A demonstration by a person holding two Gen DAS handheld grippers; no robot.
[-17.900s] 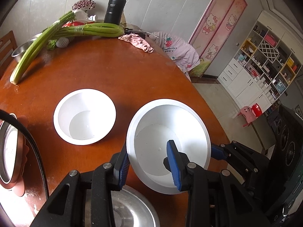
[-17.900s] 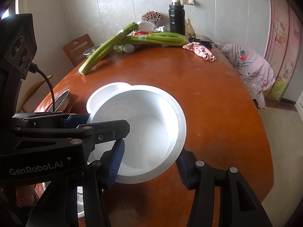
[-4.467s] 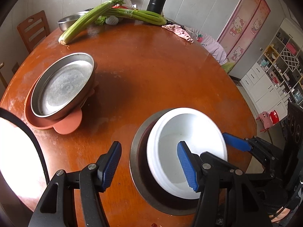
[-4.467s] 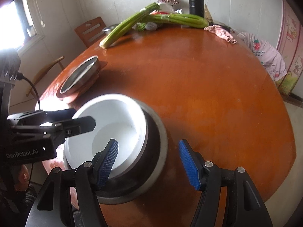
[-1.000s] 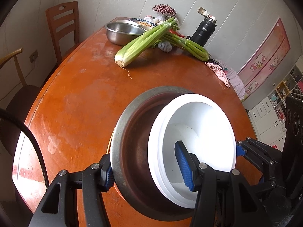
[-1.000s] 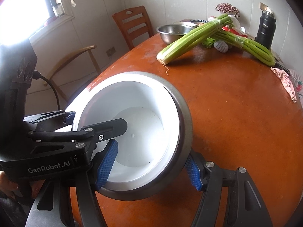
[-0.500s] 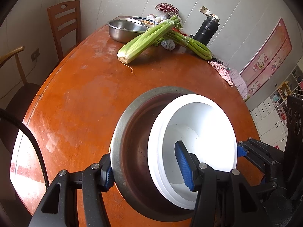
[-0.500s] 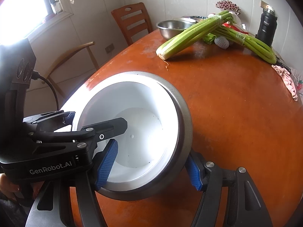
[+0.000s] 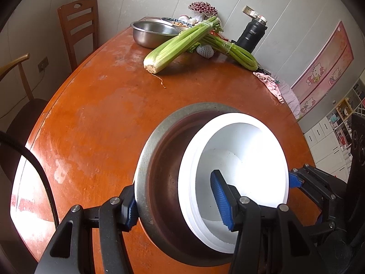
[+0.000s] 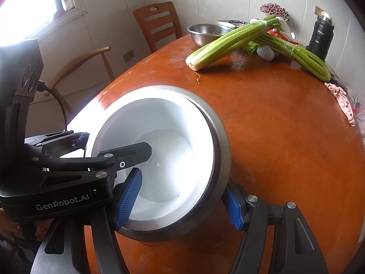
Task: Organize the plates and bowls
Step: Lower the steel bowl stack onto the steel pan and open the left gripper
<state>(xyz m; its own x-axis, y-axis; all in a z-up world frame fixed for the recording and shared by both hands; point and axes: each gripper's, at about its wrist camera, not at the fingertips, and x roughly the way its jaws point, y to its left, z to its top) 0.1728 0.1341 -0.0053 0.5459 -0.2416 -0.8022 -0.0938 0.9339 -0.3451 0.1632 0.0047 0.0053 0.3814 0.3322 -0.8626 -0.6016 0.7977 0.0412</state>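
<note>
1. Both claws hold one nested stack: a white bowl point(image 9: 239, 159) sits inside a steel plate point(image 9: 159, 171), tilted, above the orange worktop point(image 9: 95, 118).
2. Left claw point(image 9: 175, 199): closed on the stack, one pad outside the steel rim on the left, the other inside the white bowl.
3. Right claw point(image 10: 182, 201): clamped likewise from the opposite side, one pad inside the bowl, the other under the steel rim on the right.
4. Change since about four seconds ago: the stack then rested on the worktop with both claws spread wide; it is now gripped and carried toward the left part of the worktop. Over the last second the far celery point(image 9: 180, 43) and steel basin point(image 9: 152, 33) shifted only slightly in view, so the carry looks slow.
5. Whether the stack touches the worktop cannot be told; its underside is hidden. It is probably just clear.
6. Judgement: nesting is done; what remains is setting the stack down, presumably onto the other plates, which are out of view now.
</note>
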